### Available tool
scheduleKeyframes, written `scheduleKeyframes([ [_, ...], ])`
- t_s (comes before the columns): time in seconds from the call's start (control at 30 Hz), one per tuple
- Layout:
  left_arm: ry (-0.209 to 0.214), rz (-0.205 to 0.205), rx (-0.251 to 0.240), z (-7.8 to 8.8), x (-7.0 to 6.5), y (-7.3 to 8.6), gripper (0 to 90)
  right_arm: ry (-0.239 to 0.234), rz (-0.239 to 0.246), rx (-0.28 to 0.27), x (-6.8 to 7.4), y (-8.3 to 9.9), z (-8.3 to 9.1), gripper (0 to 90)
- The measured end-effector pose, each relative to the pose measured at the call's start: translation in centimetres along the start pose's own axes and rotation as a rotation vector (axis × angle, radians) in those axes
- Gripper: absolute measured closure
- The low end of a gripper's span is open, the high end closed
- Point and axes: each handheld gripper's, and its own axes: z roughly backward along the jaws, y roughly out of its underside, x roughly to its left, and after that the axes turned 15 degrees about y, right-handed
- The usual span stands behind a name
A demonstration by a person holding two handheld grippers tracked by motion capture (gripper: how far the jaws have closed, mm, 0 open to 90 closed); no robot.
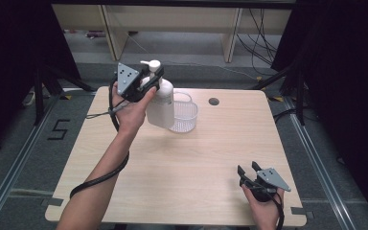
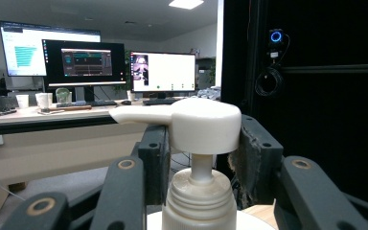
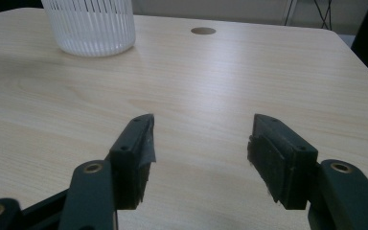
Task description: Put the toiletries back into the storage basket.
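A white pump bottle point(image 1: 162, 103) stands upright at the back of the wooden table point(image 1: 196, 158), and it covers the left side of a clear ribbed basket point(image 1: 186, 118). My left gripper point(image 1: 151, 79) is shut on the bottle's neck, just under the pump head point(image 2: 196, 122). The jaws sit on either side of the neck, and the spout points left in the left gripper view. I cannot tell whether the bottle's base touches the table. My right gripper point(image 1: 249, 170) rests near the front right corner. It is open point(image 3: 201, 143) with nothing between its pads.
A round cable hole point(image 1: 213, 101) lies in the tabletop right of the basket point(image 3: 93, 28), and it also appears as the hole point(image 3: 203, 30) in the right gripper view. Black curtains flank the table. Desks with monitors point(image 2: 163, 72) stand beyond it.
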Motion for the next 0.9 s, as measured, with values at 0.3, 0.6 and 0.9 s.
scheduleKeyframes([
  [0.3, -0.001, -0.006, -0.004, -0.5, 0.0, -0.4, 59.2, -0.002, -0.002, -0.003, 0.0, 0.0, 0.0, 41.8],
  [0.6, 0.001, -0.008, -0.006, -1.1, 0.0, -0.9, 59.2, 0.005, 0.013, -0.014, -0.1, 0.0, -0.1, 41.8],
  [0.9, 0.005, -0.002, -0.008, -1.6, 0.0, -1.1, 59.2, 0.005, 0.024, -0.007, -0.2, 0.0, -0.1, 41.8],
])
